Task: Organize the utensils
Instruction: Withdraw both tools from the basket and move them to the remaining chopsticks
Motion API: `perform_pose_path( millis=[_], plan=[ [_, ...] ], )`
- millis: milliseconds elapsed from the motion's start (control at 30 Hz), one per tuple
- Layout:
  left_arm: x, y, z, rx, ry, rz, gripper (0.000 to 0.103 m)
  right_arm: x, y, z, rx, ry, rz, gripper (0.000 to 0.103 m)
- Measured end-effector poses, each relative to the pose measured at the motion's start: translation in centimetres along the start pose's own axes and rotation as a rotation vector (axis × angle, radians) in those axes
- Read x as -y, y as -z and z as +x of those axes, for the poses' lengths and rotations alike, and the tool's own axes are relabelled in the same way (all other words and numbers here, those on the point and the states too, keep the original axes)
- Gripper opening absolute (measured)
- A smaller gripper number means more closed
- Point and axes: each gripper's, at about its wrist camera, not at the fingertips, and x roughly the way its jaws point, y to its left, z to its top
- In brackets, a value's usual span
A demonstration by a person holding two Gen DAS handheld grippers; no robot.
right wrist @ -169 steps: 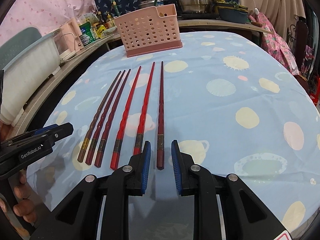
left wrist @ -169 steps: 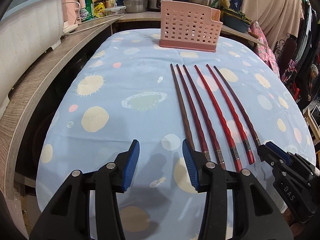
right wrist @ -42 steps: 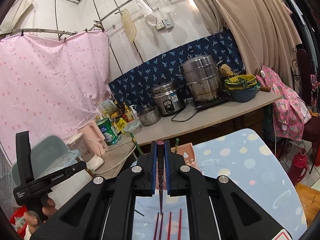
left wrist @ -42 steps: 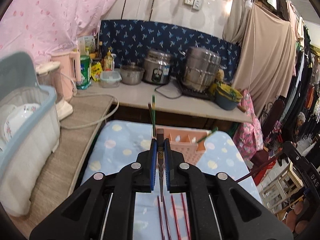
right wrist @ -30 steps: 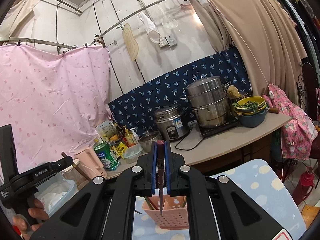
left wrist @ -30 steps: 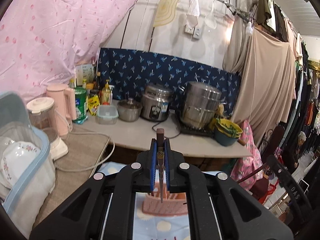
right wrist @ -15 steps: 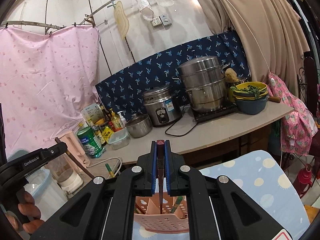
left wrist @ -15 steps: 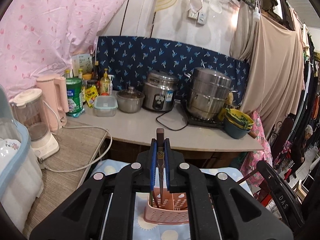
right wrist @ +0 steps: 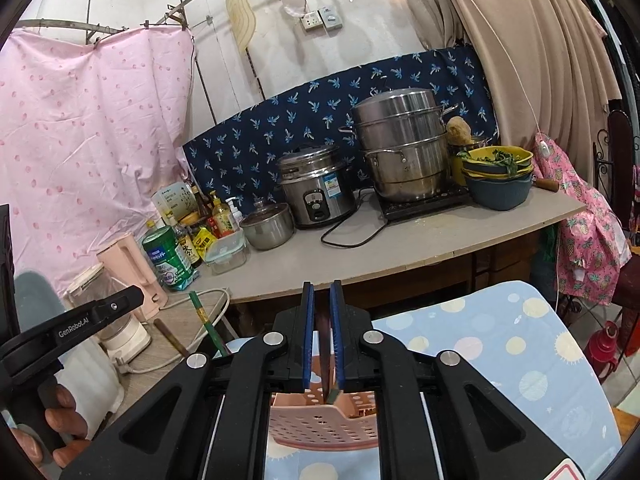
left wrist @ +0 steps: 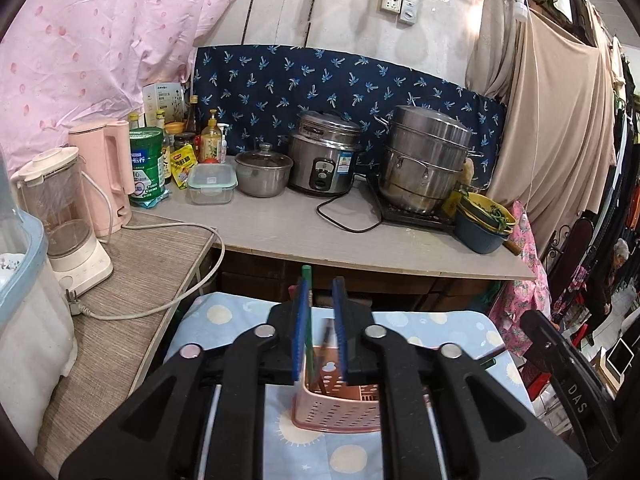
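A pink perforated utensil holder [left wrist: 336, 410] stands on the blue dotted tablecloth, also in the right wrist view [right wrist: 324, 424]. My left gripper [left wrist: 319, 336] hovers above the holder with its jaws apart and empty. A brown chopstick [left wrist: 326, 340] and a green one [left wrist: 307, 320] stand in the holder between its fingers. My right gripper [right wrist: 322, 344] is also above the holder, jaws slightly apart; a dark red chopstick [right wrist: 330, 364] stands loose between them, its top end down at the holder's rim.
A grey counter [left wrist: 360, 240] behind the table carries a rice cooker [left wrist: 324, 160], steamer pot [left wrist: 424, 160], small pot, bottles, pink kettle [left wrist: 104, 168] and blender. The left gripper body [right wrist: 68, 332] and hand show at the right view's left.
Both grippers were shut on upright chopsticks above the holder. Now both have opened, the chopsticks have dropped into the holder, and the views have tilted down toward it.
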Motion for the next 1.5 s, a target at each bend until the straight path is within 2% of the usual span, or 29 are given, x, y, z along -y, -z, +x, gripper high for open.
perform_pose_path(
  millis=[367,633,1200,1500],
  plan=[
    [-0.1,1.1,-3.1,0.012,-0.007,0.016,0.033,0.0,0.3,-3.7,0.013,-0.033,0.006,0.012],
    [-0.2,3.8,-6.0,-0.007,-0.014,0.035,0.035,-0.4,2.7,-7.5,-0.011,-0.060,-0.019,0.012],
    [-1.9,14.2,-10.8,-0.142,-0.039,0.065,0.035,-0.5,11.7,-15.3,-0.114,-0.050,-0.081,0.012],
    [-2.3,19.6,-12.5,-0.211,-0.055,0.069,0.035,0.4,17.0,-17.6,-0.196,-0.018,-0.082,0.012]
  ],
)
